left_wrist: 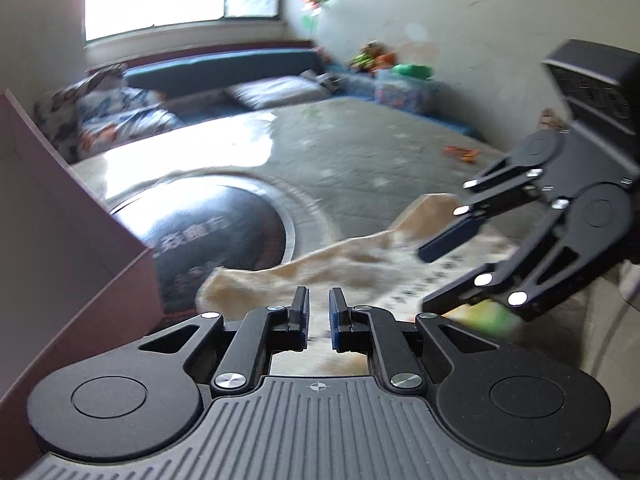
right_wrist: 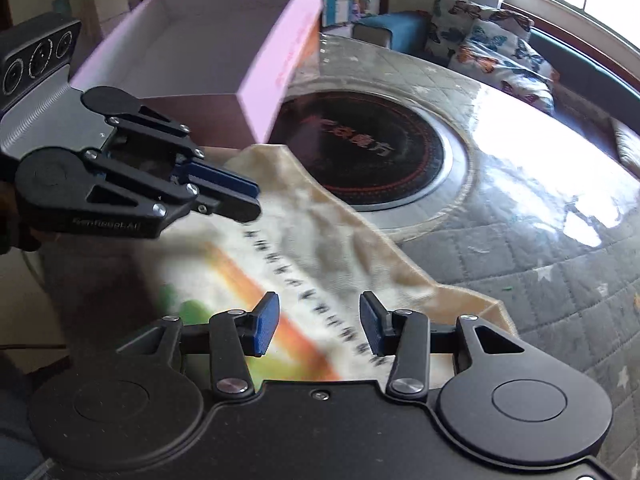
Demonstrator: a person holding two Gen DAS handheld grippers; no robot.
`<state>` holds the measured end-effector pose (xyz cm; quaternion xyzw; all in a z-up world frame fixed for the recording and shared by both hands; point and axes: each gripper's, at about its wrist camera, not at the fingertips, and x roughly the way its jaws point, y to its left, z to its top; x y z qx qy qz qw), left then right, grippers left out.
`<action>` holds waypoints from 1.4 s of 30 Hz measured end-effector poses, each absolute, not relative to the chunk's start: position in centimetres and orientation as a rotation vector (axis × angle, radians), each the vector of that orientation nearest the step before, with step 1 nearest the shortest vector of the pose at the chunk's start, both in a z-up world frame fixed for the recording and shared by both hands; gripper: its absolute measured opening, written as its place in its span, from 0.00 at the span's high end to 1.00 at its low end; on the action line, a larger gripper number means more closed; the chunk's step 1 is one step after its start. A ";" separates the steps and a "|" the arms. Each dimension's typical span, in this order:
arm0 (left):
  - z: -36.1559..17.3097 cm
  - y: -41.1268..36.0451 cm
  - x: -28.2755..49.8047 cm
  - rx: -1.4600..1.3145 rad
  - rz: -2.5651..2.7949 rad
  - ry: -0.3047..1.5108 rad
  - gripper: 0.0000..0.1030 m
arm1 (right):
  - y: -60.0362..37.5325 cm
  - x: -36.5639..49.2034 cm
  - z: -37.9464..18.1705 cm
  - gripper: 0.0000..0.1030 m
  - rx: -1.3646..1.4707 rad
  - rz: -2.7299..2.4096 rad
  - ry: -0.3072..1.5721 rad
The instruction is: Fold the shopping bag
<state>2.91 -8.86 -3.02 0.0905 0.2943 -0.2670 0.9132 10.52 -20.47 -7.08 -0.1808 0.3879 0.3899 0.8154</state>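
Shopping bag [right_wrist: 320, 240], a cream cloth one with a line of dark print and an orange-and-green picture, lies rumpled and mostly flat on the desk [right_wrist: 540, 272], its far corner reaching the pink cardboard box [right_wrist: 224, 40] and one long edge running past the round black hotplate [right_wrist: 372, 148] set into the desk top. Taking the box as landmark, the bag stretches away from it toward the viewer, its long axis following the printed line.

The left gripper [right_wrist: 250, 196] hovers at the bag's end nearest the box, jaws nearly pressed together; in its own view a narrow gap shows between the pads, and whether cloth is pinched there cannot be told, as the picture is blurred. The right gripper [right_wrist: 320, 328] hangs over the end farthest from the box, jaws spread halfway, nothing between them but the cloth lying below.

Each gripper thus stands over one end of the long axis. A fold would likely bring one end over to the other, and the left looks better placed for the box end.
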 end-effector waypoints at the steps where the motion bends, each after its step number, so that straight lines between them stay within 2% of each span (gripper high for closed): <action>1: -3.2 -9.1 2.5 0.201 -0.560 0.609 0.89 | -20.4 10.0 -7.0 0.54 -0.383 0.845 0.824; 5: -4.7 -9.7 1.8 0.269 -0.542 0.629 0.89 | -20.0 9.2 -6.7 0.54 -0.388 0.844 0.783; 13: -3.2 -9.8 -0.8 0.258 -0.579 0.570 0.89 | -19.6 7.4 -5.6 0.54 -0.394 0.893 0.762; 25: -6.5 -11.2 -1.3 0.326 -0.591 0.641 0.87 | -19.8 6.3 -8.9 0.54 -0.468 0.828 0.786; 42: -5.5 -9.4 0.4 0.292 -0.597 0.655 0.87 | -26.5 6.1 -8.8 0.54 -0.481 0.665 0.813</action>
